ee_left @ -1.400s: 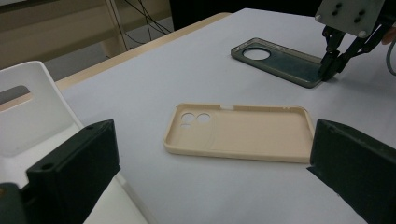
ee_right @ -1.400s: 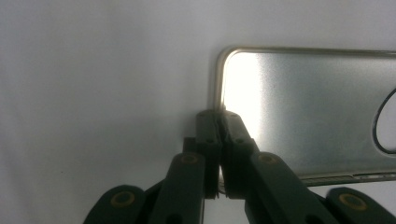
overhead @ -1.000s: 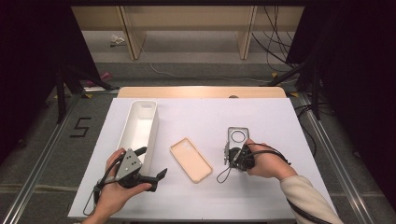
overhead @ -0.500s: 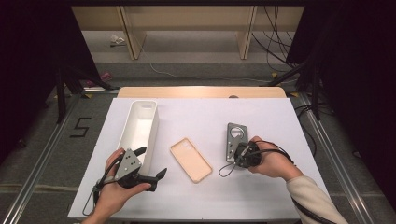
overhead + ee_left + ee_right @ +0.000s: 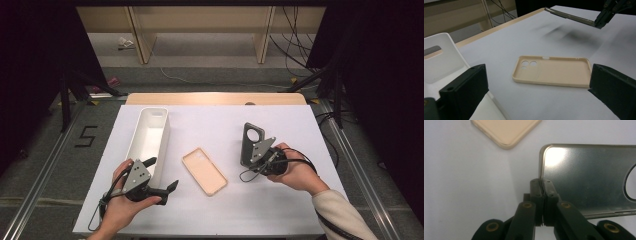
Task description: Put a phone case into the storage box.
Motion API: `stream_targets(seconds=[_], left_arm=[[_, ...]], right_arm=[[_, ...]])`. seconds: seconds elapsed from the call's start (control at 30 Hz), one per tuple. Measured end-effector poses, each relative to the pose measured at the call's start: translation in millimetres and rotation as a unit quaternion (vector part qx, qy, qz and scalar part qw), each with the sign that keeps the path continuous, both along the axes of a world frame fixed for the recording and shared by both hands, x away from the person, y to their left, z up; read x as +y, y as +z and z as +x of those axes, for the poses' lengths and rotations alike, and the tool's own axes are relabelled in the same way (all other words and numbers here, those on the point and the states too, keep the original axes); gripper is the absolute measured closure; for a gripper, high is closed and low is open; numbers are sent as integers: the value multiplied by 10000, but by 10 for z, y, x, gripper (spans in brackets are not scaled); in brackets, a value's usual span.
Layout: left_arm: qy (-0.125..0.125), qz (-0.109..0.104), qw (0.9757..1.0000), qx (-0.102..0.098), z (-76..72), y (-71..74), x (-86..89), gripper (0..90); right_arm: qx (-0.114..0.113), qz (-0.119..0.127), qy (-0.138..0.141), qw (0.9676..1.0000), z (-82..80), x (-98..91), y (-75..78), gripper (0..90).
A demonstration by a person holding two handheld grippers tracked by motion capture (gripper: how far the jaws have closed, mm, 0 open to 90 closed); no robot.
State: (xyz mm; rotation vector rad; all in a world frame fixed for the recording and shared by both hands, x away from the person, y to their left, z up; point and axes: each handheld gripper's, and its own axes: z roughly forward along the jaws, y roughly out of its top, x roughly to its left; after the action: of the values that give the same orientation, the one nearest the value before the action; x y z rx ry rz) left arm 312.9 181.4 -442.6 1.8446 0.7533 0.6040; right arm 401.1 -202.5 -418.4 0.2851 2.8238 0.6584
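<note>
R gripper (image 5: 541,195) clamped on grey phone case (image 5: 251,142) edge, centre-right; thin bite, so move slowly. L gripper (image 5: 536,92) jaws apart, lower left, facing beige phone case (image 5: 552,71).

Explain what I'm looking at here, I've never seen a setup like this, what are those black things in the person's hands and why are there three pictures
A person sits at a white table, holding a hand-operated two-jaw gripper in each hand. One picture comes from a camera fixed above; the other two come from cameras riding on the grippers, looking along their black jaws.

On the table lie a beige phone case, open side up, and a long white bin at the person's left.

The right gripper is shut on the edge of a dark phone shell with a round camera hole, lifting it off the table. The left gripper is open and empty, its jaws spread wide, facing the beige case.
</note>
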Motion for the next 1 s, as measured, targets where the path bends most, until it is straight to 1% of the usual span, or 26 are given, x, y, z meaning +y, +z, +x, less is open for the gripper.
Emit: stream_targets(seconds=[0.1, 0.17, 0.2, 0.23, 0.27, 0.3, 0.4, 0.47, 0.53, 0.6, 0.63, 0.73, 0.87, 1.0], left_arm=[[7, -14, 10000, 2, 2, 9, -4, 16], [21, -75, 10000, 23, 8, 32, -11, 18], [14, -147, 9999, 33, 9, 54, -20, 23], [-23, -175, 9998, 33, 16, 83, -35, 26], [-35, -157, 9999, 14, 26, 118, -55, 28], [-33, -139, 9999, -1, 37, 145, -72, 28], [-37, -143, 9999, -7, 114, 251, -143, 45], [-47, -136, 9999, 48, 193, 319, -205, 48], [-32, -88, 9999, 112, 270, 369, -265, 55], [-19, -87, 9998, 161, 348, 407, -319, 56], [-1, -96, 9998, 184, 391, 428, -351, 56], [-52, -106, 9996, 269, 526, 496, -458, 56], [-126, -31, 9994, 320, 657, 582, -581, 59], [-223, 50, 9990, 374, 762, 628, -710, 75]], right_arm=[[6, 89, 15, 10000, -11, 6, 0, 892], [-2, 144, 15, 9999, -23, 17, 5, 892], [6, 187, 25, 9998, -28, 22, 9, 892], [-1, 243, 29, 9997, -33, 30, 15, 893], [11, 350, 48, 9994, -45, 49, 26, 893], [11, 350, 48, 9994, -45, 49, 26, 893], [-34, 450, 90, 9989, -66, 89, 36, 893], [-48, 519, 105, 9986, -88, 112, 45, 893], [-46, 586, 121, 9982, -109, 130, 53, 893], [-49, 682, 170, 9975, -144, 160, 62, 893], [-49, 682, 170, 9975, -144, 160, 62, 893], [-42, 729, 250, 9970, -181, 198, 62, 893], [-38, 777, 314, 9965, -221, 246, 64, 893], [-49, 816, 372, 9960, -246, 298, 76, 893]])
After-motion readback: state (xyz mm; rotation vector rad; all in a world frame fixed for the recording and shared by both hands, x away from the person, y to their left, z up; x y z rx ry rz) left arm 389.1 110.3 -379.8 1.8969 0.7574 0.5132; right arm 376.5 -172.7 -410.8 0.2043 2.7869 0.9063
